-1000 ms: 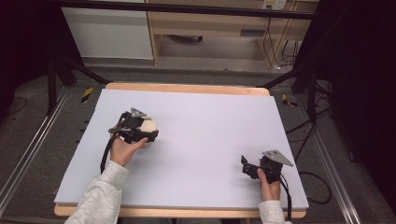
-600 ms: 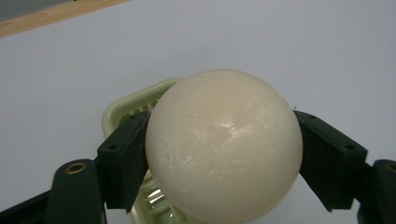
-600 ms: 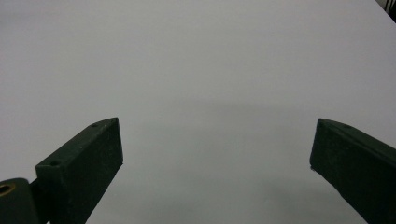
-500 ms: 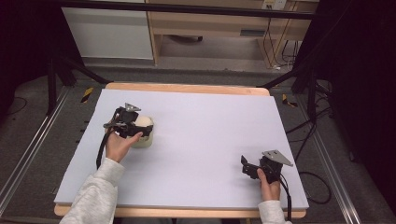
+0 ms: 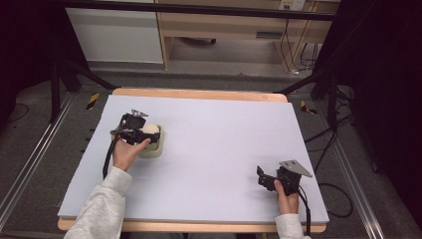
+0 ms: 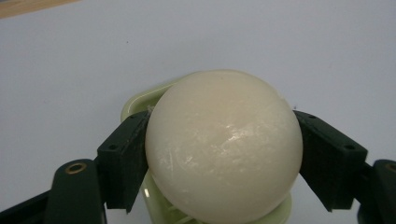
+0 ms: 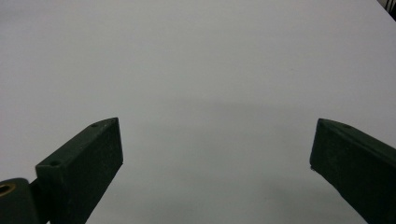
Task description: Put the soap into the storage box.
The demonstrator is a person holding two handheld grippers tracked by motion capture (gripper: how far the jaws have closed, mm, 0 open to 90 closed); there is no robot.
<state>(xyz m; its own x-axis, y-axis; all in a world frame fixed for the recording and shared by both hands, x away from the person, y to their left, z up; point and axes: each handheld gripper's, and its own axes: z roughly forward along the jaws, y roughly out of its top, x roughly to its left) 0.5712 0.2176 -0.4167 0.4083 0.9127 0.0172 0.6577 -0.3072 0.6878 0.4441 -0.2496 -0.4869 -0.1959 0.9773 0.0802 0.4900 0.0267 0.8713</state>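
Left tongs [image 6: 224, 154] shifted left, clasping cream ball [image 6: 223, 147], right tongs [image 7: 217, 172] spread wide

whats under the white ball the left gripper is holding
A pale green dish sits under the white ball, on the table. The ball and the left gripper cover most of the dish, so its inside stays hidden.

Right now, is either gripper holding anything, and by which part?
The left gripper clamps the cream ball across its widest part, over the pale green dish. The right gripper is open, holding nothing.
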